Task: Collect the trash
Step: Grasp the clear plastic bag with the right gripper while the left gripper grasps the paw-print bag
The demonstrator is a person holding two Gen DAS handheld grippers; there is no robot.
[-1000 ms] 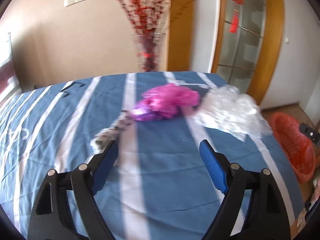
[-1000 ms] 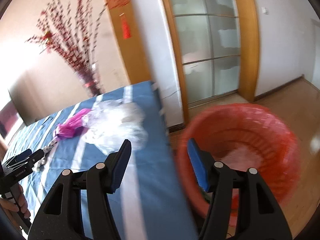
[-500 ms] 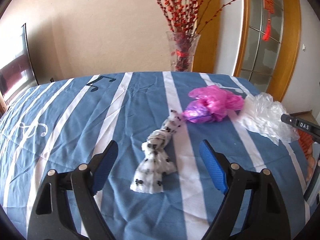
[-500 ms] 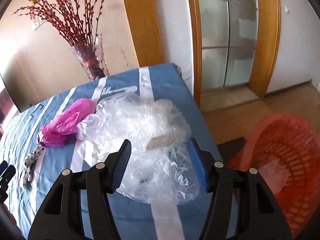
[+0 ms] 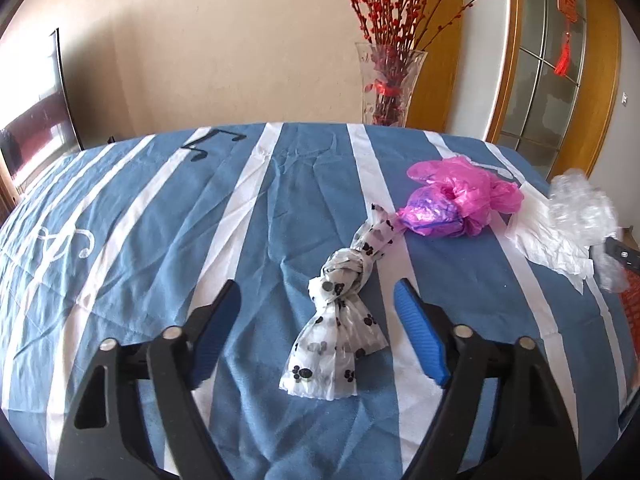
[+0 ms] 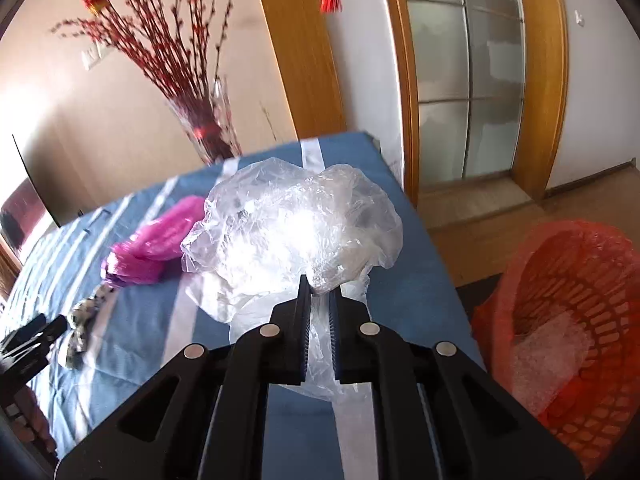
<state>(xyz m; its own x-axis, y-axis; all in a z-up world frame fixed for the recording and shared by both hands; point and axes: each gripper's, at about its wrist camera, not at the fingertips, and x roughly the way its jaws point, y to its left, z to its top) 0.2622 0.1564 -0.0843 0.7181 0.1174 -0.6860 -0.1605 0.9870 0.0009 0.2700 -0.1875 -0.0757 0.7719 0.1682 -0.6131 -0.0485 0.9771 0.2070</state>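
Blue striped tablecloth (image 5: 304,184) carries a knotted paw-print bag (image 5: 340,312) between the left gripper's (image 5: 318,312) spread fingers. Right gripper (image 6: 319,292) is clenched on a clear plastic bag (image 6: 292,224), the red basket (image 6: 568,320) at its three o'clock.

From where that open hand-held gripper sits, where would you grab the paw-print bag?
Probably at the knot in the middle of the paw-print bag: it is the thickest, firmest bunch. The bag lies lengthwise between the left hand-held gripper's open fingers, so come straight forward and down, closing across it.

Crumpled clear plastic bag (image 6: 296,224), claw-pinched
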